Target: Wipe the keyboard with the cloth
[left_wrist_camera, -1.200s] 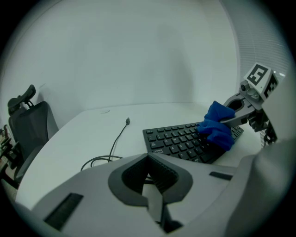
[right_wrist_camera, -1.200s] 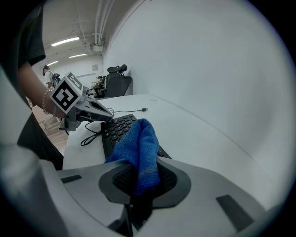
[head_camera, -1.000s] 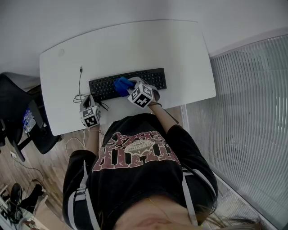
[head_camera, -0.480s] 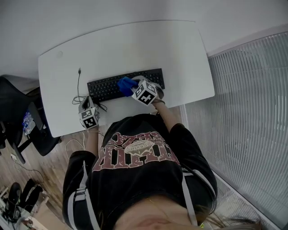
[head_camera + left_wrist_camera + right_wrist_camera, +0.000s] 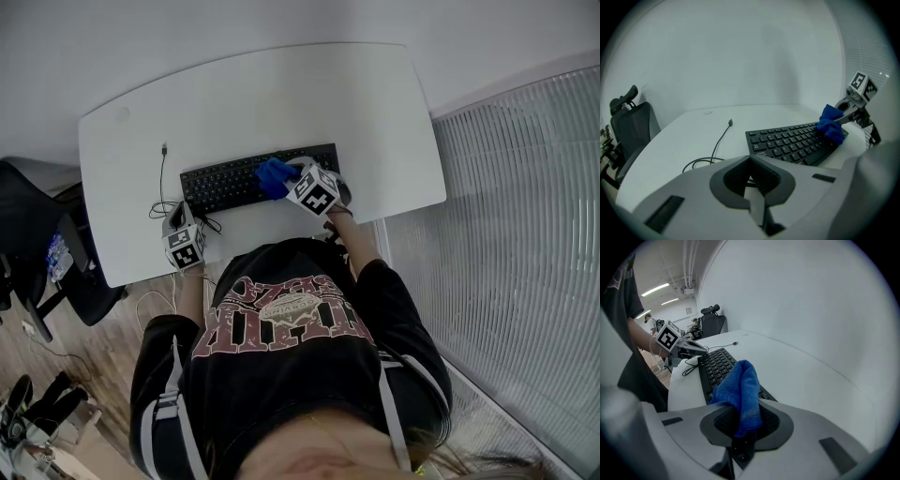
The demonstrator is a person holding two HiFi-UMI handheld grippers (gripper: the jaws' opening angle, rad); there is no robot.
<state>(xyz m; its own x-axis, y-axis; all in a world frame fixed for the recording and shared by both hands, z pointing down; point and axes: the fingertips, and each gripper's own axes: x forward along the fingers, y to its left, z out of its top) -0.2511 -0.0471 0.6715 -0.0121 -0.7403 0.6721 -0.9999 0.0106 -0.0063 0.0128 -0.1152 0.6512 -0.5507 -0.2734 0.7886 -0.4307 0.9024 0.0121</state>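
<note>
As cloth (image 5: 273, 174) slid rightward, on keyboard (image 5: 225, 186)

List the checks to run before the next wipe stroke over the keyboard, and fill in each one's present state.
1. Cloth clamped in the right hand-held gripper: ok, the jaws are shut on its lower end.
2. Cloth on the keyboard: ok, it rests on the keys, right of the middle.
3. Left hand-held gripper out of the wipe path: ok, it is shut on nothing, by the near edge of the table, off the keyboard's left end.
4. Cable clear of the keys: ok, it loops on the table left of the keyboard.
5. Keyboard braced against sliding: not ok, the left hand-held gripper does not touch it.
6. Dirt left on the keys: cannot tell.
</note>
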